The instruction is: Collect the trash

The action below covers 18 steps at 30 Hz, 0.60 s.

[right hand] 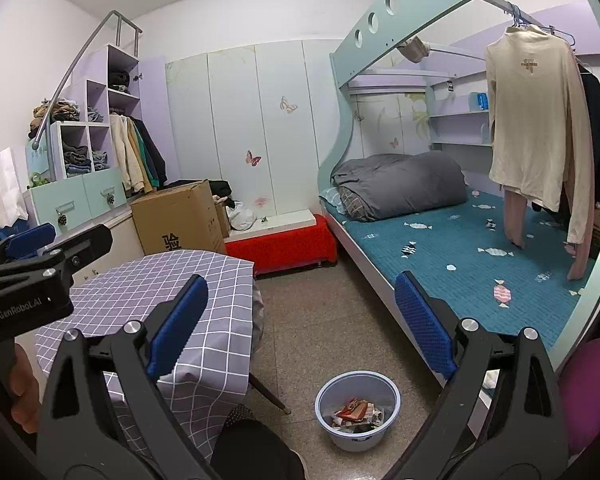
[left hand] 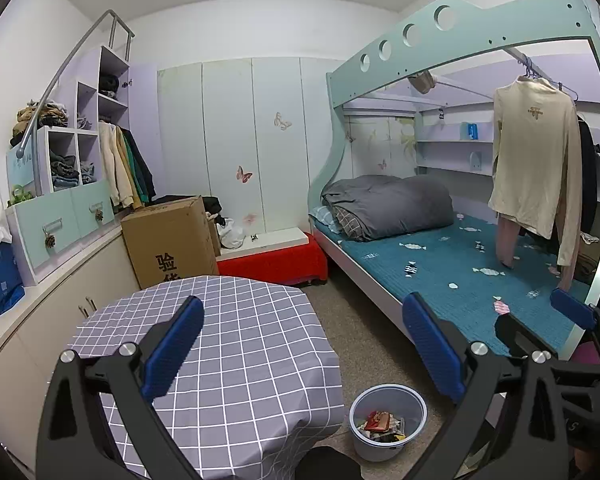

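- The left gripper [left hand: 304,344] is held above the table with the grey checked tablecloth [left hand: 236,344], its blue-padded jaws spread wide and empty.
- The right gripper [right hand: 302,328] is likewise wide apart, holding nothing.
- The wastebasket [right hand: 358,416] stands on the floor between table and bunk bed [right hand: 460,240], with crumpled wrappers [right hand: 356,412] inside.

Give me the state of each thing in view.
Left gripper: open, empty.
Right gripper: open, empty.
Bin: upright on floor, holds wrappers.
Table: covered by checked cloth.
Box: shut, upright.
Duvet: rolled on bed.
Shirt: hanging.
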Each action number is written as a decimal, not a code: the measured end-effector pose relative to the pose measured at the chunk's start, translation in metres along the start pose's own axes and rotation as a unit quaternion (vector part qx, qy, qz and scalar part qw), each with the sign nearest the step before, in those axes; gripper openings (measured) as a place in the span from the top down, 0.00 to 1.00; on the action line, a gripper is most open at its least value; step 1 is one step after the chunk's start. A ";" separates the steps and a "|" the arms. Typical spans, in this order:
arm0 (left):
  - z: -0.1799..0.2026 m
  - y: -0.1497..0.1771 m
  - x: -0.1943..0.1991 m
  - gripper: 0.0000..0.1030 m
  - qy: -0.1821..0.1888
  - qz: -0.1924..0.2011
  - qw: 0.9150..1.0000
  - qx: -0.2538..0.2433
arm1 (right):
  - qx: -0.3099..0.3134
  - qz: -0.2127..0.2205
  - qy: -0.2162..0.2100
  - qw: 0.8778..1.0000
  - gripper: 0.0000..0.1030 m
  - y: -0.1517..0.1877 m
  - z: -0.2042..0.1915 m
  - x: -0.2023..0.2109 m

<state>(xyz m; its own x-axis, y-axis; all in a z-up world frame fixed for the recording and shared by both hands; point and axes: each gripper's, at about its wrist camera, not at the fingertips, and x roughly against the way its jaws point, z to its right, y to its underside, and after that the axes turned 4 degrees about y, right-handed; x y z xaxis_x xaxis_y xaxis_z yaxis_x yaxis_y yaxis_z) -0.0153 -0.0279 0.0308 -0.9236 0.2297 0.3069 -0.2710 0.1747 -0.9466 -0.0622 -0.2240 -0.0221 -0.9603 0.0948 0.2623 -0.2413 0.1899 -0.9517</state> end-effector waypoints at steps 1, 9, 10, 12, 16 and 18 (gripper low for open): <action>0.000 0.000 0.000 0.05 0.000 0.001 1.000 0.001 | 0.000 -0.001 0.000 1.000 0.10 0.000 0.000 0.000; 0.000 -0.001 0.001 0.05 0.004 0.002 1.000 0.001 | -0.004 -0.004 -0.002 1.000 0.10 0.001 0.002 -0.001; 0.000 -0.001 0.000 0.05 0.004 0.002 1.000 0.001 | -0.003 -0.003 -0.002 1.000 0.10 0.002 0.002 -0.001; 0.000 0.000 0.001 0.05 0.006 0.003 1.000 0.001 | -0.003 -0.003 -0.002 1.000 0.10 0.002 0.002 -0.001; -0.001 -0.001 0.000 0.05 0.005 0.003 1.000 0.001 | -0.003 -0.002 -0.003 1.000 0.10 0.001 0.003 -0.002; 0.000 -0.001 0.001 0.05 0.006 0.003 1.000 0.001 | -0.003 -0.003 -0.003 1.000 0.10 0.001 0.004 -0.002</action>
<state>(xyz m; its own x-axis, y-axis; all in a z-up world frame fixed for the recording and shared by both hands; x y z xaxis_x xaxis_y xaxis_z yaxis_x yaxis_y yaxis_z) -0.0156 -0.0274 0.0317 -0.9218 0.2431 0.3020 -0.2658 0.1706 -0.9488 -0.0612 -0.2277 -0.0240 -0.9595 0.0874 0.2677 -0.2468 0.1969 -0.9489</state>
